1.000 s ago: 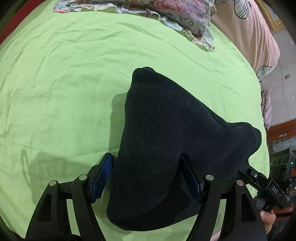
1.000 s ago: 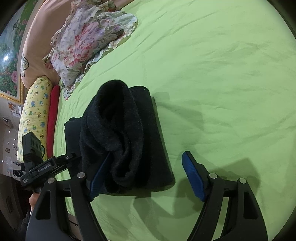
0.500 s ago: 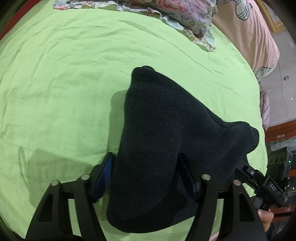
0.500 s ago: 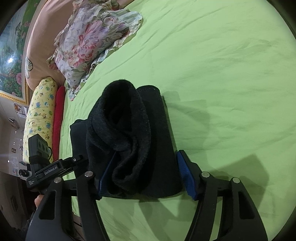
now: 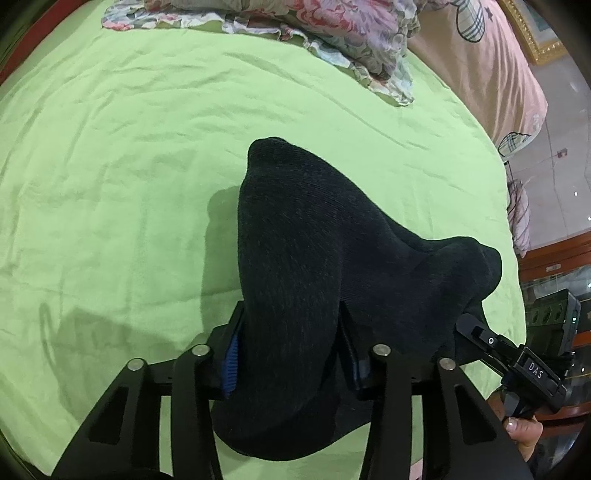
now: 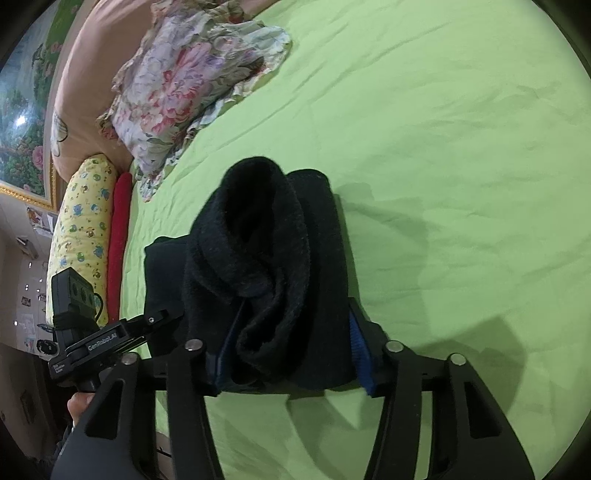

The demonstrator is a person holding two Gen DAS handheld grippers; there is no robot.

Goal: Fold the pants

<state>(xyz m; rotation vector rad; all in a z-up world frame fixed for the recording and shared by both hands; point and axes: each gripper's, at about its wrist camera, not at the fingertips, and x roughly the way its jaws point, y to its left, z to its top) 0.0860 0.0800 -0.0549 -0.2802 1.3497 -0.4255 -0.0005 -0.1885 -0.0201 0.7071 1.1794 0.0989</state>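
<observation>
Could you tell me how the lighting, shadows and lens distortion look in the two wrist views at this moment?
Left wrist view: strong fisheye bowing with a dark vignette, even light, soft shadows on the green sheet beside the pants held by the left gripper.
Right wrist view: same barrel distortion, the black pants show little detail; the right gripper casts a shadow to the right.

Pants (image 5: pixel 314 258): dark knitted cloth, finely ribbed, matt; fleecy, fuzzy inner face at the rolled end (image 6: pixel 255 236). Bed sheet (image 5: pixel 129 166): light green woven cloth, matt, creased. Pillow (image 6: pixel 184 85): thin floral printed cloth, ruffled edge. Left hand-held gripper (image 5: pixel 290 354): black matt plastic arms, bright metal pins, blue ribbed finger pads (image 5: pixel 231 360). Right hand-held gripper (image 6: pixel 291 360): same black plastic, metal pins, blue ribbed pads. Picture frame (image 5: pixel 532 35): glossy gilt.
</observation>
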